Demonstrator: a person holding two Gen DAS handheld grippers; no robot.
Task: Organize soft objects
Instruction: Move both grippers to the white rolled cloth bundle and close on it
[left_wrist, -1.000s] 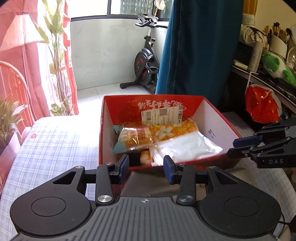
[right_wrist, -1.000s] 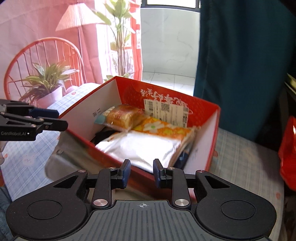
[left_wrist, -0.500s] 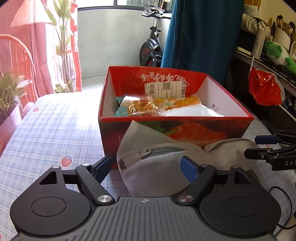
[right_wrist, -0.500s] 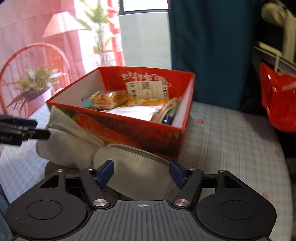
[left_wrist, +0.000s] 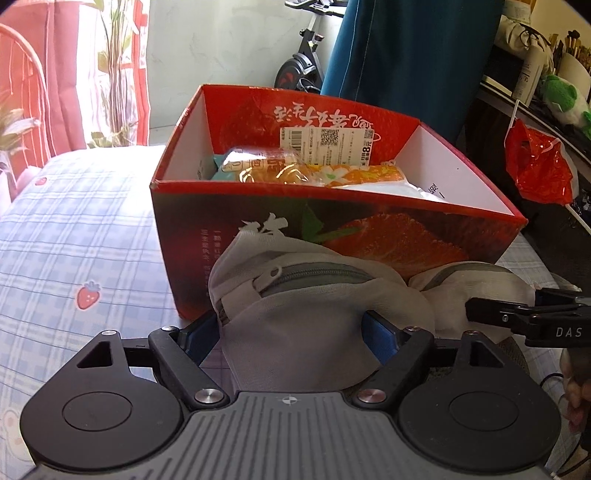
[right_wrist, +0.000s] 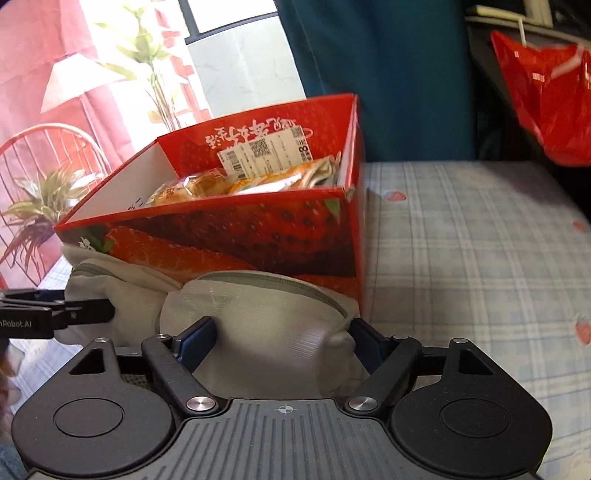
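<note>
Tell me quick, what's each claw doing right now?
Left claw: open, jaws just widened around the white mesh bag, not clamping it.
Right claw: open, jaws just widened around the bag's other end.

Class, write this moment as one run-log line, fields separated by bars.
left gripper: open around mesh bag | right gripper: jaws just opening, bag between | bag: on checked cloth, against red box

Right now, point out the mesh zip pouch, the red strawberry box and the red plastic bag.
mesh zip pouch (left_wrist: 295, 332), left wrist view, white mesh front
red strawberry box (right_wrist: 258, 225), right wrist view, near wall
red plastic bag (left_wrist: 535, 173), left wrist view, crinkled middle
</note>
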